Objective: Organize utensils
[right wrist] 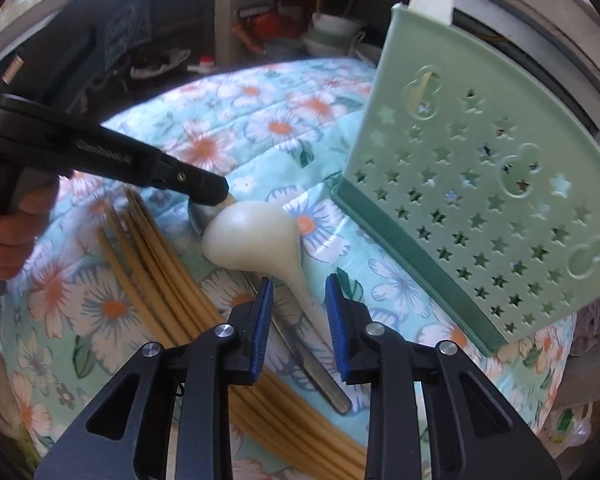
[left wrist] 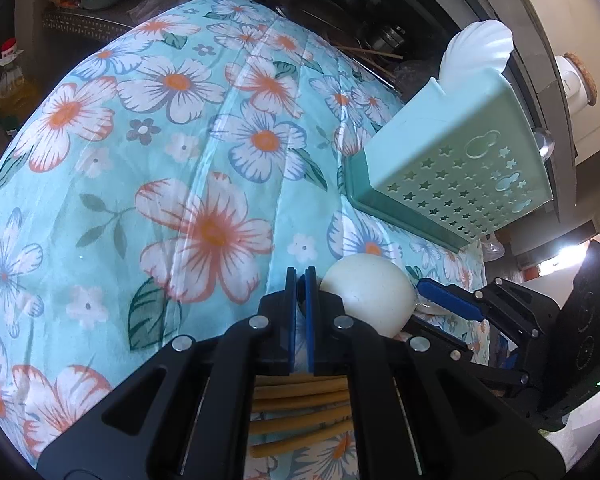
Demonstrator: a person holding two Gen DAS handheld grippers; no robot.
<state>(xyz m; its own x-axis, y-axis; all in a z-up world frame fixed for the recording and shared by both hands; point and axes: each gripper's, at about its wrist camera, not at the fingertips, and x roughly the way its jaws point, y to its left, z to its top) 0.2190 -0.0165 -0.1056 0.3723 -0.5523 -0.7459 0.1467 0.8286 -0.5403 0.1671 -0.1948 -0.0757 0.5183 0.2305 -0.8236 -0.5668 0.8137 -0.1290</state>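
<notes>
— What lies on the floral quilted cloth (right wrist: 260,128)?
— A smooth cream ladle (right wrist: 256,240), bamboo chopsticks (right wrist: 148,264), beside a star-perforated green plastic caddy (right wrist: 480,200) holding a white scoop (left wrist: 480,52).
— The tongs?
— Left gripper (left wrist: 300,276) pinched together by the ladle's bowl; right gripper (right wrist: 298,284) apart, astride its handle.

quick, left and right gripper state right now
left gripper: shut, pinching the metal spoon by its bowl.
right gripper: open, astride the white ladle handle, not gripping.

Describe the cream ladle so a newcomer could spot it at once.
Start at the green star-punched utensil holder standing on the floral cloth. Just left of its base lies the cream ladle, bowl down. Unlike the bamboo chopsticks and the metal spoon beside it, it is pale, round-bowled plastic.
</notes>
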